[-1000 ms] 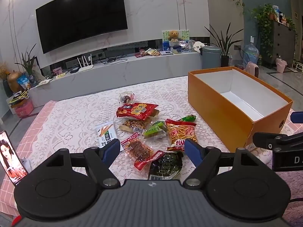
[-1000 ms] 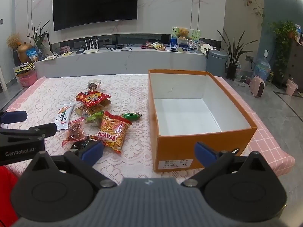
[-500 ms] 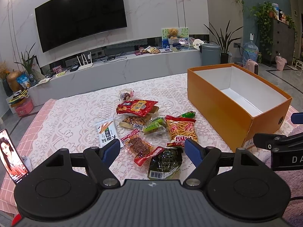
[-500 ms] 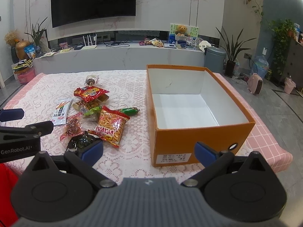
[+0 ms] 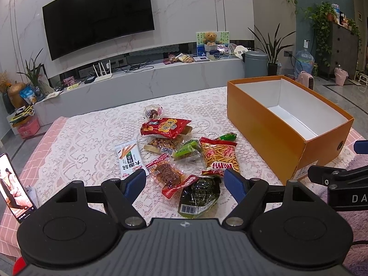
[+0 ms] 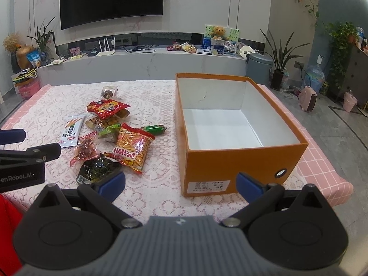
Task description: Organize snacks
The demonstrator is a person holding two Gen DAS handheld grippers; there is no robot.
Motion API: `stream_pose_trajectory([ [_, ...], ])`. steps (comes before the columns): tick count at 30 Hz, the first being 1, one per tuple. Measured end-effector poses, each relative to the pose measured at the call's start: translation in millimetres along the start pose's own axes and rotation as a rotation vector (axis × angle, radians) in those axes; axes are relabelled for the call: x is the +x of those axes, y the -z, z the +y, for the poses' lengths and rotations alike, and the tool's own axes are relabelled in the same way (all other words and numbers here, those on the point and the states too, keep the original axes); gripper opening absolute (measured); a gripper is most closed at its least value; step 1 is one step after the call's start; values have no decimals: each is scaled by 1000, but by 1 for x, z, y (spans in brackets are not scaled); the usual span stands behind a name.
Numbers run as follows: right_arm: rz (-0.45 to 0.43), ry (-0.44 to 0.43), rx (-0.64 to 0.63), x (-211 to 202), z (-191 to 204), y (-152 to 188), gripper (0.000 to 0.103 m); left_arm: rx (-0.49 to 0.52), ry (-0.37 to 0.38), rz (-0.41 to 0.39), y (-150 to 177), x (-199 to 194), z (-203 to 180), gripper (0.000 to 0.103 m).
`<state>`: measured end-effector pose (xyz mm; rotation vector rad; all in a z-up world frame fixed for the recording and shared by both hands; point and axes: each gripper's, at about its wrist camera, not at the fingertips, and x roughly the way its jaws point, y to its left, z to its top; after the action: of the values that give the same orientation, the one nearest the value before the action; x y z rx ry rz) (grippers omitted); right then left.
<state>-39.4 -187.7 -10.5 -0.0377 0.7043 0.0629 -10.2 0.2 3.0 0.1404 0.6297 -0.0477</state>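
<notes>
Snacks (image 5: 184, 151) lie heaped at the middle of the left wrist frame, left of the orange box (image 5: 271, 133), which holds nothing. Left gripper (image 5: 185, 181) and right gripper (image 6: 180, 182) both gape, carrying nothing. Overlapping slick packets could slip, or two lift together.

The box (image 6: 232, 161) was orange outside and white inside. The worktop (image 5: 92, 138) wore a white lace cloth over pink checks. One snack bag (image 5: 164, 126) was red, another (image 6: 132, 148) orange with red ends, another (image 5: 199, 194) dark green. Each claw had blue fingertips (image 5: 232, 184) on black arms.
</notes>
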Motion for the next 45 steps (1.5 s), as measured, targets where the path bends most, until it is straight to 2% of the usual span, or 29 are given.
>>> stream_pose_trajectory([
  [45, 27, 7, 2, 6, 1, 2, 100, -5, -1, 10, 2, 2, 1, 90],
])
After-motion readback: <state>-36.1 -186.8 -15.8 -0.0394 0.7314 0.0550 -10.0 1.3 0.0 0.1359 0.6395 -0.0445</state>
